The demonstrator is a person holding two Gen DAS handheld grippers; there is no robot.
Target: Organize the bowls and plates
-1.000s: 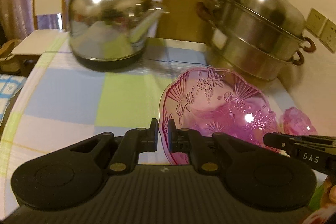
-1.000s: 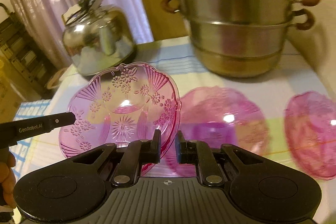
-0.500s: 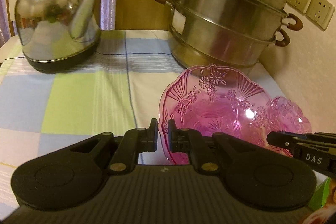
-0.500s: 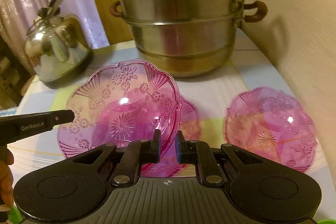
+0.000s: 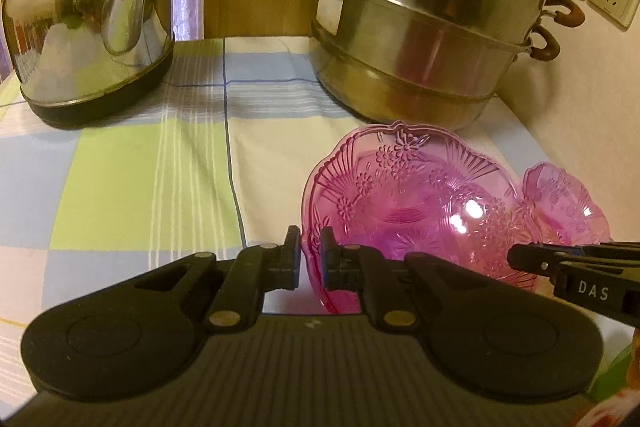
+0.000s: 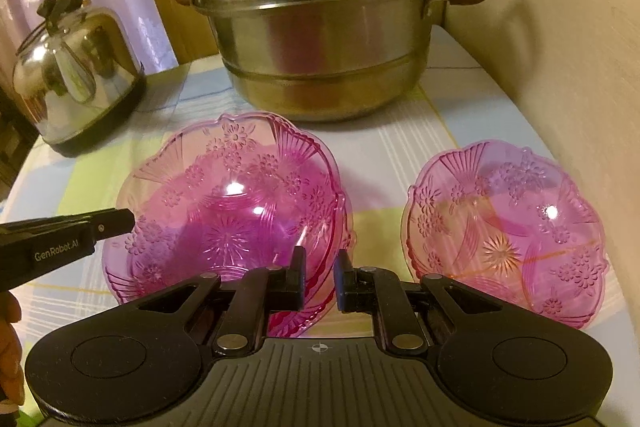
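Both grippers point steeply down at the checked tablecloth point(image 5: 132, 179) and share one load. The left gripper point(image 5: 310, 259) pinches the near-left rim of the pink bowl point(image 6: 224, 203) at about 8 o'clock on it, fingers closed on the edge. The right gripper point(image 6: 320, 279) clamps the same bowl's rim at about 5 o'clock, its fingers likewise shut on the plastic. In the right wrist view the left gripper's tip enters from 9 o'clock; in the left wrist view the right gripper's tip enters from 3 o'clock.

The steamer pot point(image 6: 320, 19) stands at 12 o'clock, and the kettle point(image 5: 88, 27) at 10 o'clock. The held bowl sits low over a second pink bowl whose rim peeks out beneath it; whether the two touch cannot be told. A third pink bowl point(image 6: 508, 231) lies on the cloth at 3 o'clock from the held one, apart from it.

Against a second ago, both hands have carried the bowl toward the pot and down: the pot looms larger, the kettle has slid leftward, and the lower bowl, then showing openly to the right, is now nearly covered.
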